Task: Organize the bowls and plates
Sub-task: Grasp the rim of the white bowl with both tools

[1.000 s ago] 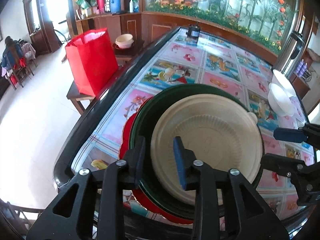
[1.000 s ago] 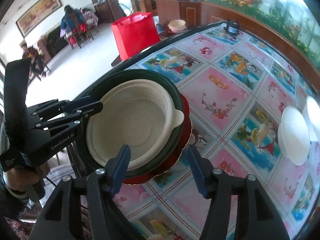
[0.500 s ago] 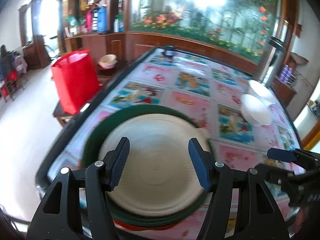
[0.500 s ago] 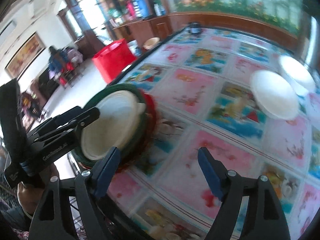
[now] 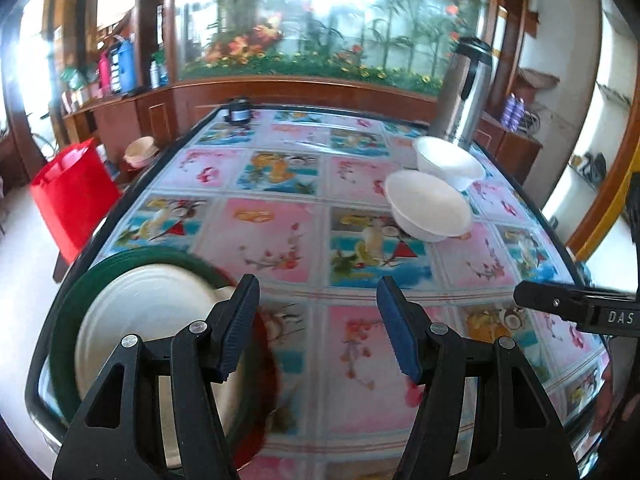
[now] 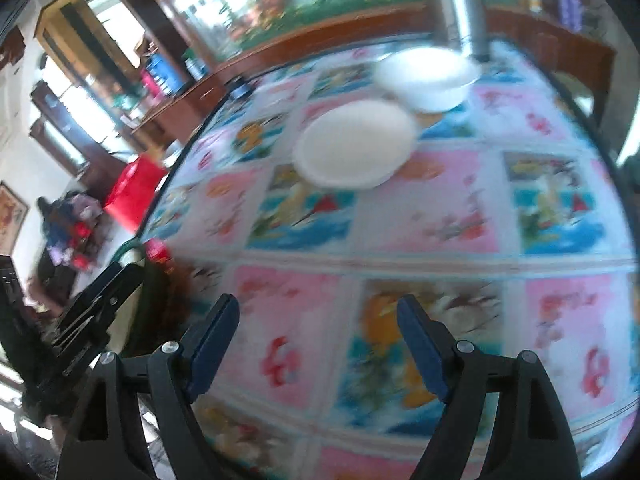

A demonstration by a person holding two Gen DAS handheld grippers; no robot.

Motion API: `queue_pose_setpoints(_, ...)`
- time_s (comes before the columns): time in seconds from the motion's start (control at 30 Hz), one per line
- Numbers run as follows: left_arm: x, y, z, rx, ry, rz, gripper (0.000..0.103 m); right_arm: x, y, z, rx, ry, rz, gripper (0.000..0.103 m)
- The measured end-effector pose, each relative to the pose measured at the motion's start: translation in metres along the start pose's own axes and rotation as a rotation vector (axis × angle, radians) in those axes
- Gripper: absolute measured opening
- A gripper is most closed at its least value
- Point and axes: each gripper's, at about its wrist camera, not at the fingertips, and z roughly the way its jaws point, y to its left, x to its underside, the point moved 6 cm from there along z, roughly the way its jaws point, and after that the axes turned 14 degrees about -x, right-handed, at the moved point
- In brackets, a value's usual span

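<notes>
A stack of plates sits at the table's near left corner: a cream plate (image 5: 152, 312) on a green plate (image 5: 132, 258) on a red plate (image 5: 266, 368). Two white bowls stand at the far right, a nearer one (image 5: 428, 204) (image 6: 354, 144) and a farther one (image 5: 450, 158) (image 6: 430, 74). My left gripper (image 5: 318, 328) is open and empty, just right of the stack. My right gripper (image 6: 320, 344) is open and empty over the tablecloth, with the bowls ahead of it. It shows at the right edge of the left wrist view (image 5: 576, 306).
The table (image 5: 280, 216) carries a pink and blue patterned cloth with a dark rim. A steel thermos (image 5: 460, 92) stands behind the bowls. A small dark object (image 5: 239, 111) sits at the far edge. A red bag (image 5: 70, 196) stands on a bench left of the table.
Both grippers have swung right, away from the plate stack toward the white bowls. The left gripper has opened wider; it sat over the cream plate before.
</notes>
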Motion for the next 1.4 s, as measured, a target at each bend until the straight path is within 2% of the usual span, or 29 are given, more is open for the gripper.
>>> queue_pose_setpoints(0.13,-0.008,-0.025,0.011,0.046,0.025,0.016,0.062,-0.015,-0.016,-0.001,-0.001,-0.028,-0.021,0.081)
queue_pose_setpoints(0.23,-0.018,-0.043,0.023,0.094,0.049,0.018,0.062,-0.03,-0.024,0.001,0.044,-0.047,-0.052,0.081)
queue_pose_setpoints(0.3,-0.025,-0.053,0.03,0.087,0.064,0.018,0.061,-0.039,-0.027,0.006,0.063,-0.053,-0.095,0.081)
queue_pose_setpoints(0.43,-0.039,-0.066,0.045,0.065,0.074,0.033,0.062,-0.057,-0.025,0.013,-0.005,-0.062,-0.141,0.081)
queue_pose_setpoints(0.5,-0.047,-0.074,0.055,0.054,0.083,0.045,0.062,-0.062,-0.027,0.017,-0.013,-0.051,-0.134,0.081)
queue_pose_setpoints(0.63,-0.057,-0.088,0.081,0.054,0.131,0.058,0.062,-0.08,-0.036,0.028,0.028,-0.004,-0.147,0.081)
queue_pose_setpoints(0.83,-0.062,-0.097,0.112,0.078,0.231,0.001,0.061,-0.094,-0.052,0.047,0.072,0.073,-0.145,0.081)
queue_pose_setpoints(0.93,-0.069,-0.101,0.116,0.047,0.214,0.009,0.061,-0.099,-0.057,0.054,0.071,0.096,-0.147,0.08)
queue_pose_setpoints(1.03,-0.072,-0.103,0.127,0.022,0.228,0.014,0.061,-0.106,-0.063,0.06,0.081,0.109,-0.142,0.075)
queue_pose_setpoints(1.1,-0.073,-0.104,0.133,0.022,0.241,0.004,0.061,-0.108,-0.065,0.064,0.081,0.122,-0.139,0.064)
queue_pose_setpoints(1.2,-0.073,-0.106,0.143,0.007,0.259,0.009,0.061,-0.11,-0.069,0.072,0.078,0.149,-0.135,0.056)
queue_pose_setpoints(1.4,-0.074,-0.113,0.155,0.002,0.286,0.013,0.062,-0.111,-0.075,0.082,0.06,0.176,-0.126,0.046)
